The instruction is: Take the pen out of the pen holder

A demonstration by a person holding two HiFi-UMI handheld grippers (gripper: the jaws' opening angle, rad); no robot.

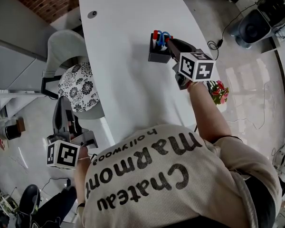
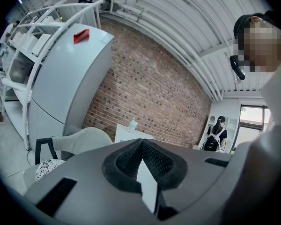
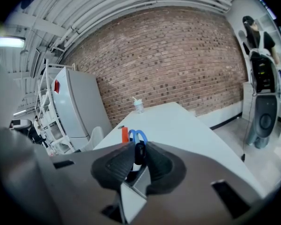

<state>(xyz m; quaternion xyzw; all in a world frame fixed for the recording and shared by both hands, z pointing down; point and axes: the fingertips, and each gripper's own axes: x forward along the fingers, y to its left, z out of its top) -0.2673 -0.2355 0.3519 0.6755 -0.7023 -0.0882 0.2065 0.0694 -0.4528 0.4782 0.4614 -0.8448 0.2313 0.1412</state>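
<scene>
A dark pen holder [image 1: 157, 55] stands on the white table [image 1: 128, 89] near its right edge, with red pens [image 1: 155, 35] and blue-handled scissors [image 1: 164, 35] sticking up from it. My right gripper [image 1: 170, 44] reaches over the holder's right side. In the right gripper view its pads [image 3: 117, 162] sit against both sides of a black pen's top [image 3: 139, 153], with a red pen [image 3: 124, 134] and the scissors' handles [image 3: 138, 136] just beyond. My left gripper [image 1: 61, 112] hangs off the table's left side, shut and holding nothing [image 2: 141, 142].
A chair with a flower-patterned cushion [image 1: 78, 87] stands at the table's left edge, close to my left gripper. A lidded cup [image 3: 138, 105] stands at the table's far end. Red flowers [image 1: 218, 91] lie on the floor to the right, and a cable [image 1: 228, 27] runs across it.
</scene>
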